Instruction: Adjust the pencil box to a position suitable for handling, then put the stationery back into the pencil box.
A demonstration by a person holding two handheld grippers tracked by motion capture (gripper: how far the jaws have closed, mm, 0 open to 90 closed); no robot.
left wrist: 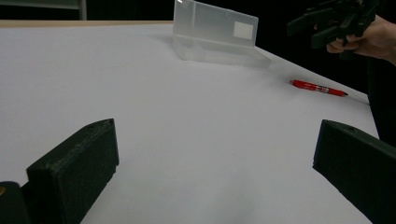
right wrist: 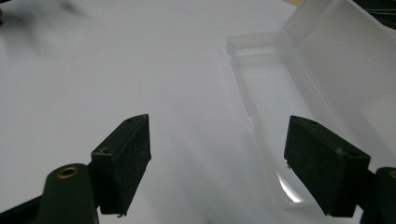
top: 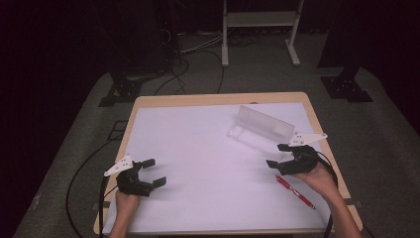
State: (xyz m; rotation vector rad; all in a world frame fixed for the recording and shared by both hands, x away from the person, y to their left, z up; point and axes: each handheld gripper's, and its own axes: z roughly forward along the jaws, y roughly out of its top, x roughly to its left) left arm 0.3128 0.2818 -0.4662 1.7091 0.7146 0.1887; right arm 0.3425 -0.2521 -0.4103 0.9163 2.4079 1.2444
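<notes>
The pen (top: 295,191) lies on the table (top: 198,163) just beside the right gripper (top: 283,155), near the open box (top: 260,130), both grippers gaping empty, left gripper (top: 151,172) well apart; it looks light, stiff and slippery, best pinched mid-barrel.

Beyond the right gripper's (right wrist: 217,158) fingers, the clear box's (right wrist: 299,84) lid runs off the frame edge; far corner blurred.

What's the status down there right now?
Left gripper and right gripper open, empty. Clear case lid up, red pen beside right hand. Nothing in the way.
</notes>
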